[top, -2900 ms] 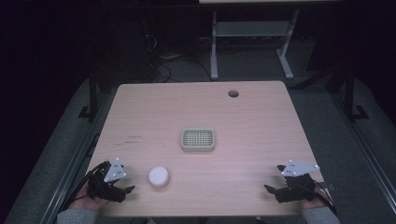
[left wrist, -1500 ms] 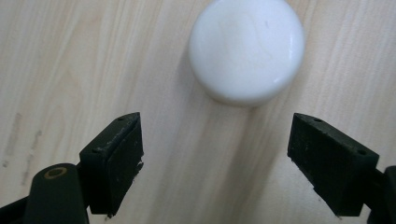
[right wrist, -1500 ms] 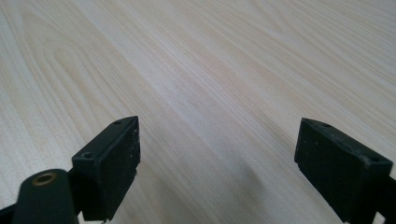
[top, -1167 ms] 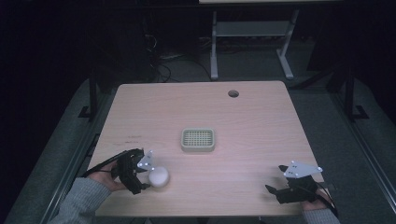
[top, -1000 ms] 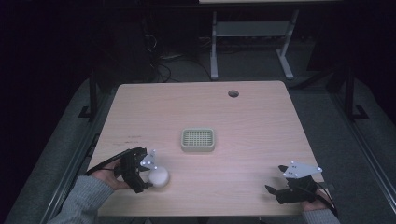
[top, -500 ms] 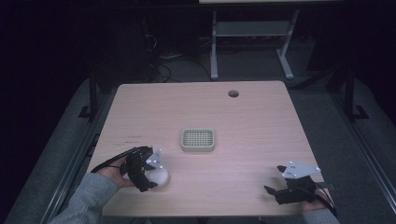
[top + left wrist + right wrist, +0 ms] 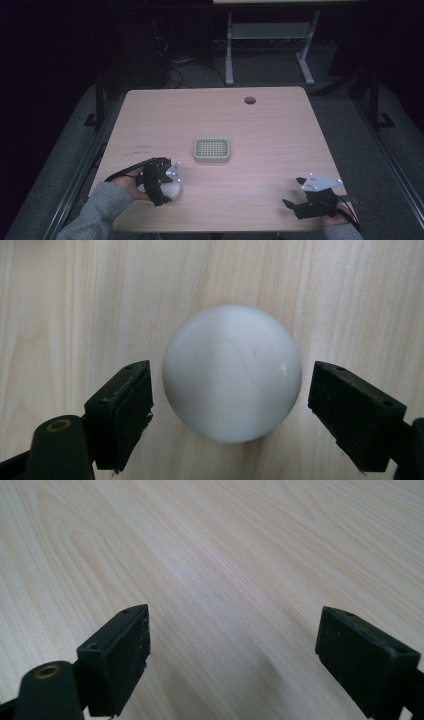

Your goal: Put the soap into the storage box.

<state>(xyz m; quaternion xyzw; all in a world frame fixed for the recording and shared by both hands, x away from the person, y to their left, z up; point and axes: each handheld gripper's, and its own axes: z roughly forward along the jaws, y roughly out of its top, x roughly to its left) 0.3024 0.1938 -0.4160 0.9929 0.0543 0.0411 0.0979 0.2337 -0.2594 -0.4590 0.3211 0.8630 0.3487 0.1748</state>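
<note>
A white ball (image 7: 231, 372) lies on the wooden table (image 7: 270, 135), near its front left (image 7: 173, 189). My left gripper (image 7: 162, 186) points down over the ball and is open; in the left gripper view (image 7: 230, 412) one jaw stands on each side of the ball with a small gap left on both sides. My right gripper (image 7: 292, 206) rests open at the front right of the table, and the right gripper view (image 7: 232, 655) has bare wood between its jaws.
A small pale square tray with a grid insert (image 7: 212, 149) sits at the middle of the table. A round cable hole (image 7: 249, 100) is near the far edge. Behind the table, on the dark floor, stands a metal desk frame (image 7: 267, 45).
My left gripper has come from the front left edge over to the ball and tipped down, so its jaws now straddle it. The right gripper has stayed in place.
</note>
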